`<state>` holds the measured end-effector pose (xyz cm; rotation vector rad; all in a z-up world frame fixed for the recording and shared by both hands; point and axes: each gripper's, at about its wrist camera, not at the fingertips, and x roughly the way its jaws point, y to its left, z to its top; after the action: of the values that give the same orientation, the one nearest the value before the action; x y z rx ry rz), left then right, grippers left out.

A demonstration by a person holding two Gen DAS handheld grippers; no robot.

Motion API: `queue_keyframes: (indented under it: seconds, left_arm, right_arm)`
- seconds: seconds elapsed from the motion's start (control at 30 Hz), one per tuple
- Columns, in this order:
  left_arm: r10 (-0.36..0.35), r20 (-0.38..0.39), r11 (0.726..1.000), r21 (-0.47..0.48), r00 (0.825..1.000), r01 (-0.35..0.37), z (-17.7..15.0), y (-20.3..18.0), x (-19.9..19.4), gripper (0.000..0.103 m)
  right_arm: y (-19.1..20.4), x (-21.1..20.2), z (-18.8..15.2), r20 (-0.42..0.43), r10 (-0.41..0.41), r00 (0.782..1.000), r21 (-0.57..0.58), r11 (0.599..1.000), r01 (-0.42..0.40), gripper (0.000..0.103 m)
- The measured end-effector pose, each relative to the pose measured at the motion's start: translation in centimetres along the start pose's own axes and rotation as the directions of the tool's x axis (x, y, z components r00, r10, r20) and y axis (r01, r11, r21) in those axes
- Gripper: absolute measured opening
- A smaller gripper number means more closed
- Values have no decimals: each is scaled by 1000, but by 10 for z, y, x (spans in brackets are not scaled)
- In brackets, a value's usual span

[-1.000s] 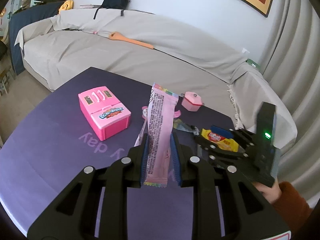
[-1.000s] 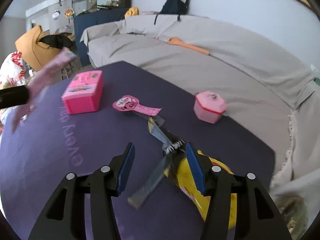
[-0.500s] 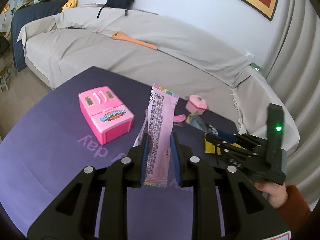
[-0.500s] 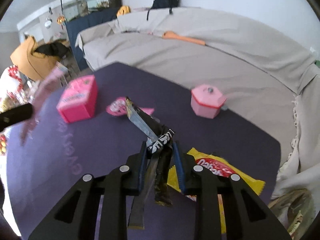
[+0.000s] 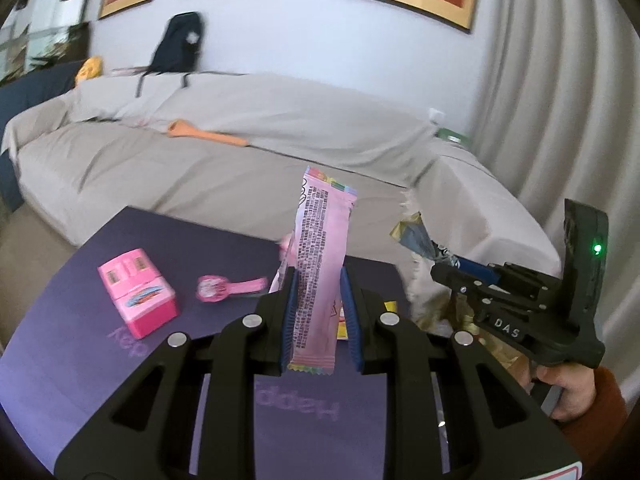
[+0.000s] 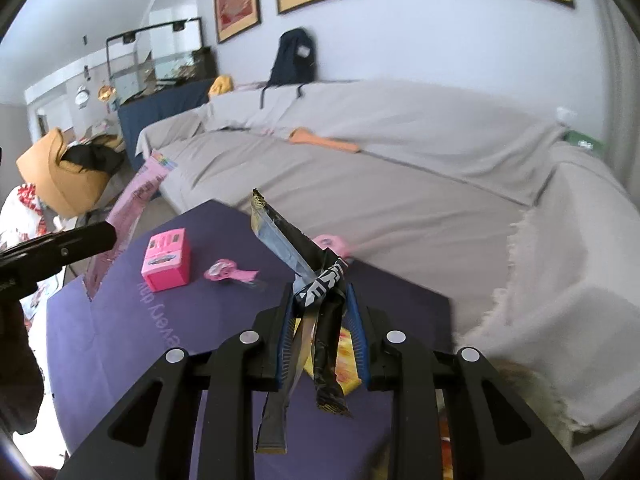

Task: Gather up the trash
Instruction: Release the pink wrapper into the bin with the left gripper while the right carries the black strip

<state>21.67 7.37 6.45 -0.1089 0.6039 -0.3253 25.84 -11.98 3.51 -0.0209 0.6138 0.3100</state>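
On the left side, left gripper (image 5: 318, 320) is pinched on the pink wrapper (image 5: 320, 272), held upright, clear of the purple table (image 5: 100, 360). Pads bite the lower half; the long upper part stands free above the jaws. Thin film: near weightless, floppy, slick. It stays up only because it's creased lengthwise, so I'd expect it to flop on any fast swing. Grip near the middle looks adequate.

Still lying on the table: pink toy box (image 5: 138, 298), pink round tag (image 5: 230, 288). The tag is flat, so likely hard to pick; best to take it by the strip end.

Centre-right, right gripper (image 6: 322, 332) is clamped on a twisted dark wrapper (image 6: 316, 292), also off the table. One end sticks up and back, two tails hang below the jaws. Crumpled foil-type film: light, springy, slippery. The knot at the twist is the thickest point and that's where the pads sit. Good spot.

Under it, a yellow snack bag (image 6: 344, 356) lies flat on the table, partly hidden. Probably crinkly and empty; take it by an edge.
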Motion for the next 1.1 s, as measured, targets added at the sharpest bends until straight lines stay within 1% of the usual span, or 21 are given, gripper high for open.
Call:
queue_keyframes:
  seconds: [0.17, 0.23, 0.33, 0.4, 0.47, 0.57, 0.67, 0.73, 0.77, 0.8, 0.83, 0.93, 1.03, 1.1]
  left_arm:
    - [-72, -17, 995, 64, 997, 73, -1, -47, 11, 21]
    - [-108, -38, 990, 84, 993, 111, -4, -69, 20, 21]
    - [-160, -78, 980, 108, 984, 168, -12, -99, 36, 21]
    - [-198, -111, 970, 121, 974, 211, -18, -120, 50, 21]
    - [-232, -149, 959, 129, 961, 251, -26, -141, 64, 21]
    - [-279, -216, 937, 153, 936, 314, -44, -176, 90, 21]
    - [-303, -263, 918, 176, 916, 355, -59, -201, 110, 21]
    - [-324, -301, 904, 182, 897, 388, -69, -218, 127, 22]
    - [-338, -321, 896, 179, 885, 407, -72, -224, 135, 32]
    - [-344, -344, 890, 176, 874, 420, -75, -230, 146, 39]
    - [-339, -351, 892, 174, 873, 416, -76, -233, 153, 45]
    - [-312, -349, 908, 164, 884, 386, -78, -230, 165, 45]
    - [-287, -347, 931, 119, 893, 345, -77, -211, 168, 46]
    - [-263, -330, 945, 104, 907, 311, -78, -193, 162, 47]
  right_arm:
    - [-44, -47, -11, 41, -76, 996, 40, 996, 75, 25]
    - [-66, -64, -19, 48, -116, 992, 67, 991, 113, 25]
    - [-98, -85, -33, 49, -182, 982, 103, 979, 176, 25]
    - [-120, -97, -44, 49, -224, 973, 128, 968, 216, 25]
    - [-139, -105, -52, 45, -247, 968, 160, 958, 237, 25]
    - [-169, -120, -68, 42, -287, 957, 212, 939, 272, 25]
    - [-188, -127, -81, 37, -312, 949, 240, 925, 295, 25]
    - [-201, -129, -91, 27, -323, 946, 261, 916, 305, 25]
    - [-204, -128, -94, 23, -325, 946, 268, 913, 307, 25]
    - [-209, -127, -99, 16, -326, 945, 280, 909, 309, 25]
    - [-211, -126, -102, 11, -325, 946, 288, 907, 308, 25]
    - [-216, -120, -113, -10, -313, 950, 304, 904, 301, 25]
    - [-217, -107, -119, -33, -300, 953, 304, 906, 296, 25]
    - [-216, -95, -122, -47, -284, 958, 305, 909, 285, 25]
